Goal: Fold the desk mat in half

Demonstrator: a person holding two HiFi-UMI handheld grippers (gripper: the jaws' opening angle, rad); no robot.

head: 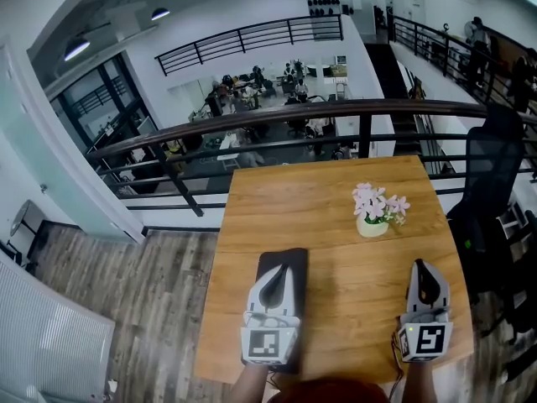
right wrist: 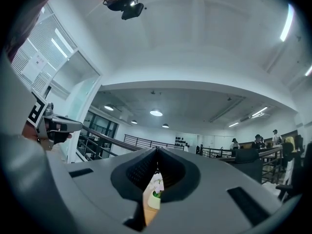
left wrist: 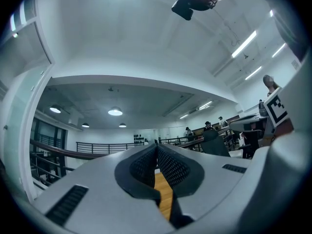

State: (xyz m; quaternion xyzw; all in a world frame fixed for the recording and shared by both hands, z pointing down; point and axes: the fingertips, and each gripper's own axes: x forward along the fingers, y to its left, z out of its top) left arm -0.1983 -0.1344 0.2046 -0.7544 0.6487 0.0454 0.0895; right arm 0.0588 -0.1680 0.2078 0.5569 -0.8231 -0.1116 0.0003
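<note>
Two grippers are pointing out across the wooden table [head: 336,200], and both are squeezed shut with nothing in them. The left gripper [head: 275,282] is hanging right over the dark mat [head: 300,267], which is lying near the front edge of the table, on the left side. The right gripper [head: 424,274] is waiting well off to the right, over bare wood. The mat is looking thin and narrow, so it may be folded already, but I cannot tell for sure. If the left gripper is pushing down while moving, the mat could be sliding off the front edge. If the right gripper is swinging forward, it could be knocking over the flower pot [head: 372,223] standing further back.
</note>
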